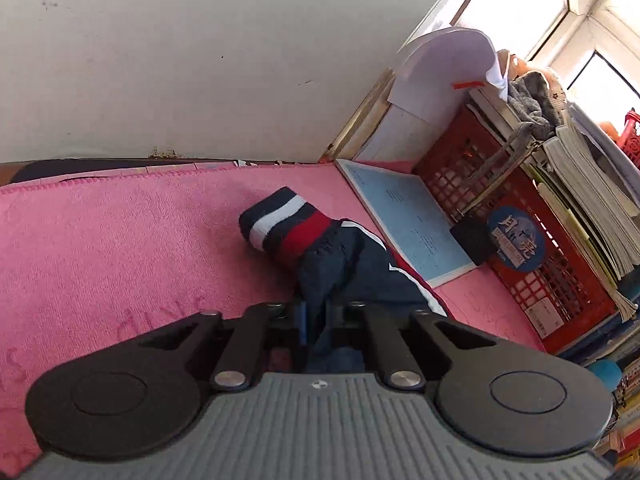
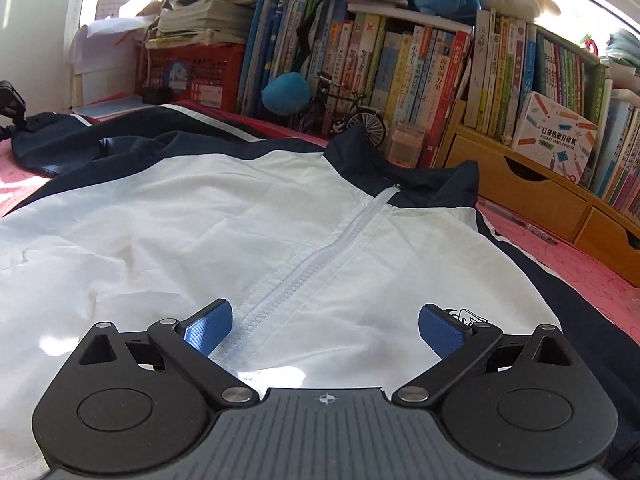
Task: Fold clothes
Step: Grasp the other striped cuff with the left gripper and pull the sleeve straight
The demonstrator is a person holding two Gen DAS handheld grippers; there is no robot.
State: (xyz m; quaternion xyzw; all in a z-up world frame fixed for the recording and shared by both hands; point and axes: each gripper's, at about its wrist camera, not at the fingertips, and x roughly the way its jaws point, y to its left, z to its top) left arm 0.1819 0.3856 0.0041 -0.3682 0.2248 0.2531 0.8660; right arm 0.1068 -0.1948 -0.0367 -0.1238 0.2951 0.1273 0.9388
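Plainly, the jacket lies front-up on the pink towel, zip closed, collar toward the bookshelf. Its long axis runs along the zip, away from the right gripper and up to the collar. That gripper stands over the lower white chest panel with its jaws spread wide, one blue pad on each side of the zip, nothing between them; it is released. The left gripper is clenched on the dark navy fabric of one sleeve, a short way behind the striped cuff. From the claw the sleeve runs forward and slightly left, ending in the cuff, which rests on the towel beside a blue sheet leaning against the red crate. In the right wrist view this sleeve stretches out to the far left of the jacket body, well apart from the zip line. My judgement: the coming move turns on carrying the sleeve across toward the zip, and the left hand is the nearer, already holding it; the right is placed to steady the body.
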